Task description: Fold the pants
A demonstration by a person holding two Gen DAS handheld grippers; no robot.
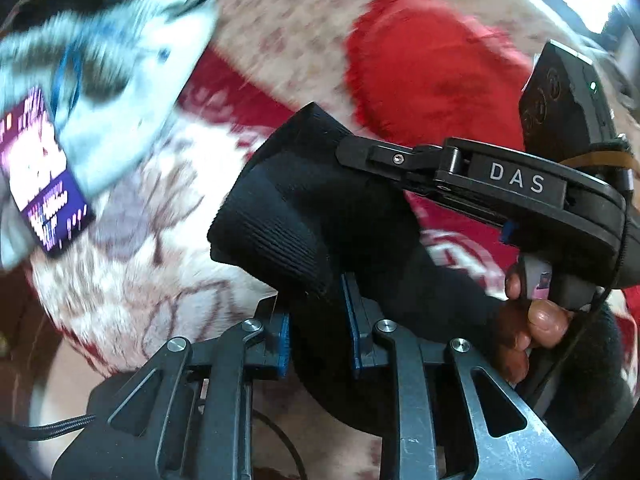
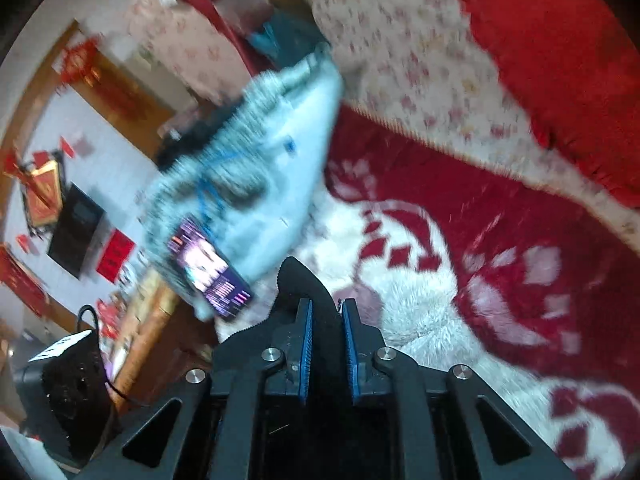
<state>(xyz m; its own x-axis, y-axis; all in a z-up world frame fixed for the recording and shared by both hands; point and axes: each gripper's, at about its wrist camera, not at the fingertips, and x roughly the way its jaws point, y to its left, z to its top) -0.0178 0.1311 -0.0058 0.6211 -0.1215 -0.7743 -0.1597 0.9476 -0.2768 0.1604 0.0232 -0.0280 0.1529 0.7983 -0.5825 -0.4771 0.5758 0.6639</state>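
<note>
**Both grippers on the black pants**

We see the left gripper (image 1: 320, 326) clamped on a bunched fold of the pants (image 1: 296, 208), cloth filling the gap between its blue pads (image 1: 285, 340). The right gripper (image 2: 327, 344) pinches a thin edge of the pants (image 2: 306, 280), jaws narrow. The pants hang between them over a red-and-white blanket (image 2: 420, 312). A blurred grey garment (image 2: 272, 168) lies beyond.

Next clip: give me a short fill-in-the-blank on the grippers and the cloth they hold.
1. Both grippers clamp fabric coloured ____.
2. The left gripper and right gripper hold the same black pants; both are ____.
3. The fluffy blanket beneath is white and ____.

Missing words: black; shut; red
</note>
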